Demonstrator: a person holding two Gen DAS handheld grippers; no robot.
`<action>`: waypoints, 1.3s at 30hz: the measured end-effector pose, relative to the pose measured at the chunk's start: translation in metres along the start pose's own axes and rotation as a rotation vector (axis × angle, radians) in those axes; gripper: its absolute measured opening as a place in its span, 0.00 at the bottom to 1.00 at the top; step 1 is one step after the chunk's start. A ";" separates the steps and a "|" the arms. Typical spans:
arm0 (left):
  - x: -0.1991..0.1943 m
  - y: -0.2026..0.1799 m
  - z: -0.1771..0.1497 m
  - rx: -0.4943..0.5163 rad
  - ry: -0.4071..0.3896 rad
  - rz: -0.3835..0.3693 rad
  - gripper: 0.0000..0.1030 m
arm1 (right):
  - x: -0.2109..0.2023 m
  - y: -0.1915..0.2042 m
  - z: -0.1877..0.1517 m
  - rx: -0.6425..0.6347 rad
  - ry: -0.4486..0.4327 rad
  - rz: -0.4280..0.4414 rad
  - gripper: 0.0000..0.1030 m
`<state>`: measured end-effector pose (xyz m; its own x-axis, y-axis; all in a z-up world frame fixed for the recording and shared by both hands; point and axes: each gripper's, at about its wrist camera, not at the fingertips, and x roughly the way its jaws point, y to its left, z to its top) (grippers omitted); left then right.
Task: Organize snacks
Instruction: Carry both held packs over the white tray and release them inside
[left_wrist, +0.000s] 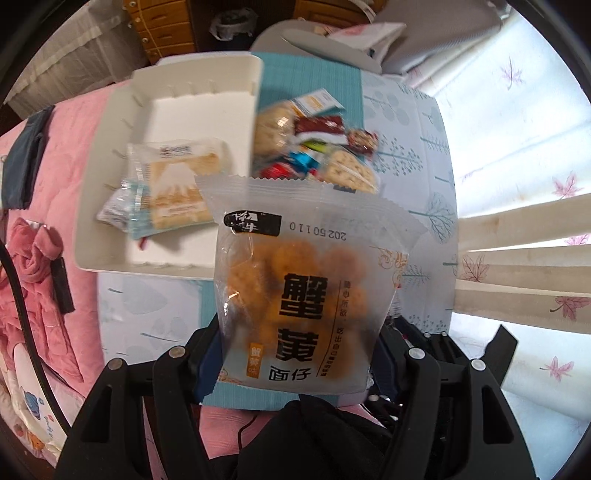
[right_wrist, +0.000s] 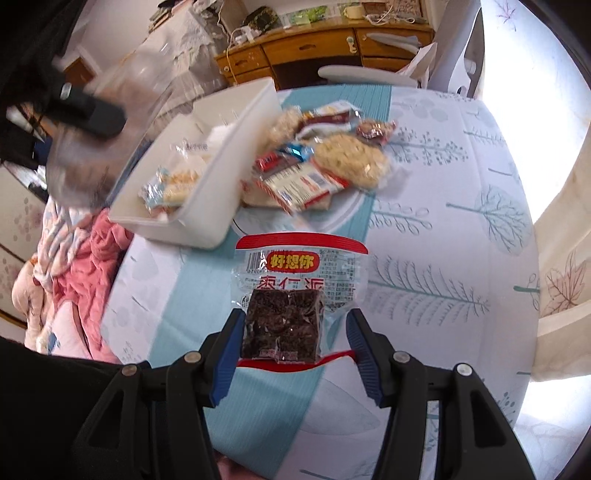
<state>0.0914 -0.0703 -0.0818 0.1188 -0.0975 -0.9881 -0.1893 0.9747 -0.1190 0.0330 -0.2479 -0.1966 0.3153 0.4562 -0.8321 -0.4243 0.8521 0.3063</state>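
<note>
My left gripper (left_wrist: 295, 354) is shut on a frosted snack packet with orange balls and black Chinese print (left_wrist: 310, 291), held up above the table near the white box (left_wrist: 122, 103). The box holds two cracker packets (left_wrist: 173, 184). My right gripper (right_wrist: 295, 343) is shut on a clear red-trimmed packet with a dark date-nut bar (right_wrist: 284, 325), held above the table. The left gripper and its packet show blurred at the upper left of the right wrist view (right_wrist: 88, 110). A pile of loose snack packets (right_wrist: 317, 166) lies right of the box (right_wrist: 229, 166).
The table has a white and teal tree-print cloth (right_wrist: 443, 240). Pink bedding (left_wrist: 37, 280) lies at the left. A grey chair (left_wrist: 325, 44) and a wooden desk (right_wrist: 314, 48) stand behind the table. Curtains (left_wrist: 517, 258) hang at the right.
</note>
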 end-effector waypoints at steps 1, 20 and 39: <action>-0.005 0.007 -0.001 0.001 -0.009 -0.002 0.64 | -0.002 0.003 0.002 0.010 -0.009 0.002 0.55; -0.056 0.114 0.016 0.073 -0.206 -0.062 0.65 | -0.013 0.085 0.059 0.179 -0.196 -0.010 0.55; -0.020 0.222 0.036 0.163 -0.269 -0.121 0.66 | 0.040 0.161 0.099 0.303 -0.287 0.042 0.55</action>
<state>0.0816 0.1556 -0.0847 0.3883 -0.1792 -0.9039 -0.0021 0.9807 -0.1953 0.0613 -0.0674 -0.1354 0.5452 0.5089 -0.6661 -0.1869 0.8484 0.4952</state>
